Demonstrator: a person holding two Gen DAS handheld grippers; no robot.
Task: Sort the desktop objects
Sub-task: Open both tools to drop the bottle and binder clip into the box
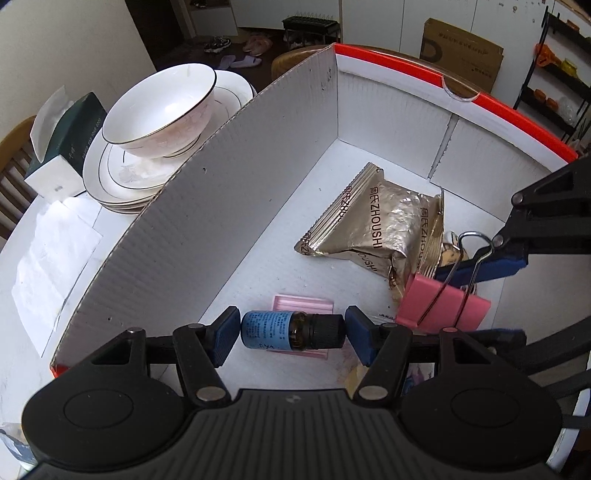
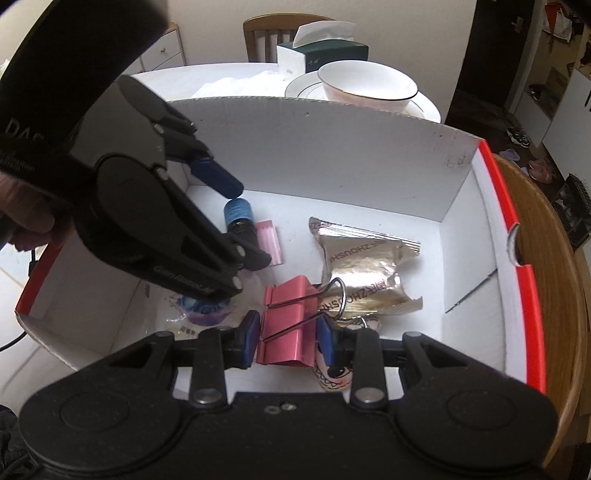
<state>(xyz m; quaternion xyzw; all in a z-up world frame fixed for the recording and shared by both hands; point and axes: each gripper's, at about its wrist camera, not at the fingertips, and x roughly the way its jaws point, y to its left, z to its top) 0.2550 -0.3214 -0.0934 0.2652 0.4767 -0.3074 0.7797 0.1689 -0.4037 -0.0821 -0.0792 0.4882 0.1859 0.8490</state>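
Note:
My left gripper (image 1: 291, 334) is shut on a small brown bottle (image 1: 280, 329) with a blue label and a black cap. It holds the bottle sideways, low inside a white cardboard box (image 1: 236, 206) with a red rim. The right wrist view shows the same left gripper (image 2: 238, 221) and bottle (image 2: 237, 212) above a pink ribbed piece (image 2: 271, 240). My right gripper (image 2: 288, 341) is shut on a pink binder clip (image 2: 284, 334), also inside the box. In the left wrist view that clip (image 1: 439, 306) hangs at the right, with my right gripper (image 1: 480, 299) around it.
A gold foil snack packet (image 1: 373, 225) lies on the box floor, with a cartoon keychain (image 2: 334, 380) and a plastic-wrapped item (image 2: 207, 310) nearby. Beyond the box wall are a bowl (image 1: 162, 107) on stacked plates, a green tissue box (image 1: 66, 144), papers (image 1: 51, 266) and a wooden chair (image 2: 269, 33).

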